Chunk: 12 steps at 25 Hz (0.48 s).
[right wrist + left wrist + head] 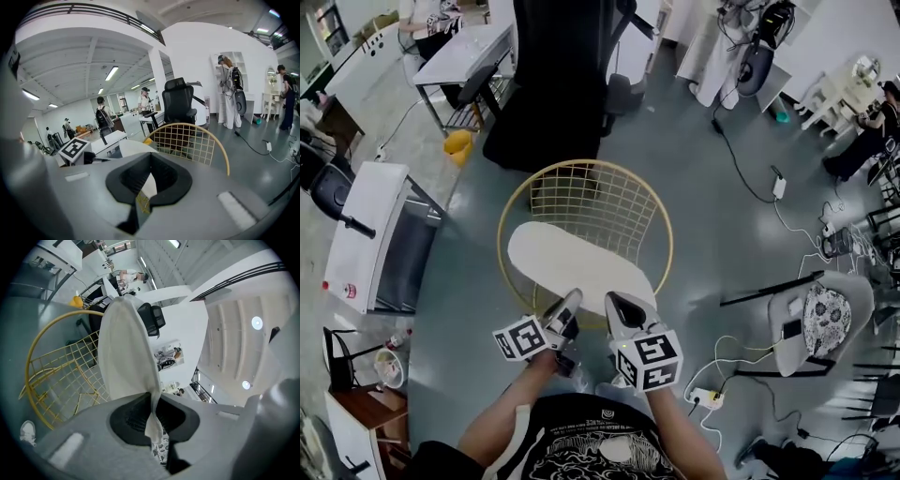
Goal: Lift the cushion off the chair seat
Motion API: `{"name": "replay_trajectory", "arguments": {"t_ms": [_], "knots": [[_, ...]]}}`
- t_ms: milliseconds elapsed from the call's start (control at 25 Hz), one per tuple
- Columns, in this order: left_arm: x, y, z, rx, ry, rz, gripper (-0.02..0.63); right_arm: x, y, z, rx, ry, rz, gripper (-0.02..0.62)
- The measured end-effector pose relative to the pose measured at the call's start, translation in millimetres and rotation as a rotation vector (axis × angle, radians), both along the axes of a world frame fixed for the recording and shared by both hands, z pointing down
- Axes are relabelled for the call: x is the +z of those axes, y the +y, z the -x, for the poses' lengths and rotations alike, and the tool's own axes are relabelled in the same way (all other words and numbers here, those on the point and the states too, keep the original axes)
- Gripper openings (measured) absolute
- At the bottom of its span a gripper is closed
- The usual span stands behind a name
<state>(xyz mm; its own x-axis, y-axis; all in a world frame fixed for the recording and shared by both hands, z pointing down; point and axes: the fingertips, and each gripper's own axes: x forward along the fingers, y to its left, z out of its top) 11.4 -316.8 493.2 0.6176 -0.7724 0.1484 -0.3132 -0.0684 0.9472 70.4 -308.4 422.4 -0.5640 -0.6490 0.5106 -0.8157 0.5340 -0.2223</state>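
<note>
A white oval cushion (570, 265) hangs level above the seat of the gold wire chair (587, 199), clear of the frame. My left gripper (571, 304) is shut on its near edge, and my right gripper (617, 306) is shut on the same edge just beside it. In the left gripper view the cushion (124, 351) rises edge-on from the jaws of the left gripper (153, 414), with the wire chair (56, 373) below left. In the right gripper view a white corner of the cushion (146, 183) with a small tag is pinched in the right gripper (147, 187); the chair back (190, 139) stands beyond.
A black office chair (555, 84) stands behind the wire chair. A white table (367, 234) is at the left, a yellow bin (457, 146) beyond it. Cables and a power strip (706, 397) lie on the floor at right, near a grey chair (825, 321). People stand in the background.
</note>
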Motion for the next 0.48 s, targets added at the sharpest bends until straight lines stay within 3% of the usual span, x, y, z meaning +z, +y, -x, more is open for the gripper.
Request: {"name": "replay_trajectory", "arguments": {"t_ms": [200,480], "knots": [[-50,3,1,-0.032,-0.025,-0.087,0.028,-28,5,-8,0.018,-0.026,-0.066,-0.003],[-93,20,-24,-0.114,-0.060,-0.160,0.028,-50,19,-56,0.026,-0.062,-0.112,-0.003]]}}
